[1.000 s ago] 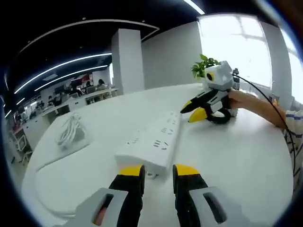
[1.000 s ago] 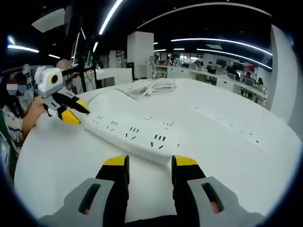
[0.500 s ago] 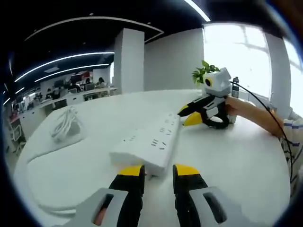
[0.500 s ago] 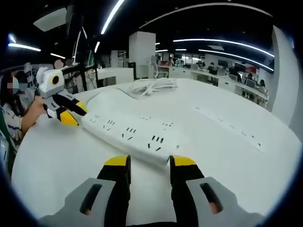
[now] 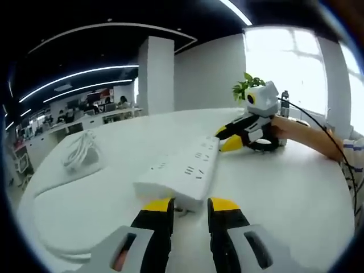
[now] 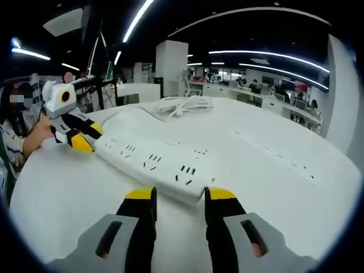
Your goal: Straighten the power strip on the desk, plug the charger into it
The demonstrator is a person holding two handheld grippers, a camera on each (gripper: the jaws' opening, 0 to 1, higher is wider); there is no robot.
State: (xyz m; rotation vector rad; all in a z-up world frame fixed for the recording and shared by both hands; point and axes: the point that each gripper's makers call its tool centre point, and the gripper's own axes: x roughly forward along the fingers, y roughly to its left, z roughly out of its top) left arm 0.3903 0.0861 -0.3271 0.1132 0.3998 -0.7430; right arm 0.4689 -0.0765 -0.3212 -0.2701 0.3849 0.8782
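- Left gripper point(image 5: 189, 206): jaws apart, yellow tips set just short of one end of the power strip point(image 5: 181, 173), nothing clamped between them.
- Right gripper point(image 6: 180, 194): jaws apart, tips just short of the opposite end of the strip point(image 6: 151, 162), nothing clamped.
- Power strip: white, lies flat on the white desk point(image 5: 273, 187), socket face up, and runs away from each gripper toward the other.
- In the left gripper view, the right gripper point(image 5: 226, 138) sits ahead and to the right at the strip's far end, held by a hand point(image 5: 284, 126).
- Coiled white cable point(image 5: 79, 153): on the desk, ahead and to the left of the left gripper, well apart from it.
- Charger: cannot tell where it is.
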